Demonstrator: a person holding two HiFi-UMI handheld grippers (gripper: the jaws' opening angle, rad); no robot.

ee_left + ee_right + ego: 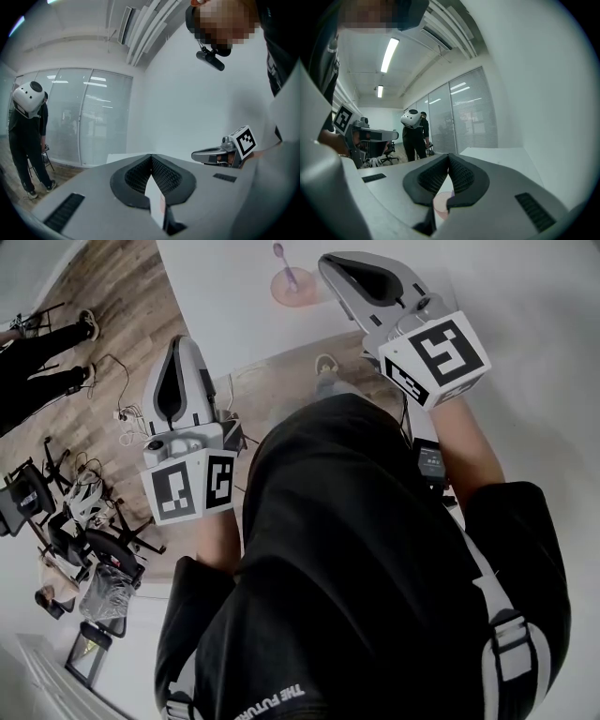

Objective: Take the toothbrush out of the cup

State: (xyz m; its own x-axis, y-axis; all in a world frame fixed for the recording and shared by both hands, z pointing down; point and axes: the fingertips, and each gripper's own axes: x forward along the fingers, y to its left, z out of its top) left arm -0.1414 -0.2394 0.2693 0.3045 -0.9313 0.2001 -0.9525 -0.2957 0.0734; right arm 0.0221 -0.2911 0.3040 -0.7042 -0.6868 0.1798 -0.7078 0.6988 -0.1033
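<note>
At the far side of the white worktop (225, 296) a pink cup (292, 289) holds a toothbrush (284, 263). The right tongs (325, 259) hover just beside it, shut and empty. The left tongs (178, 339), also shut on nothing, hang well apart to the left.

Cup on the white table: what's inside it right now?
A purple toothbrush leans in the pink cup, with its upper end sticking out above the rim. From the head view the cup is too small to tell whether it holds anything else.

head view steeply down over table (234, 287); gripper views low, level across it
</note>
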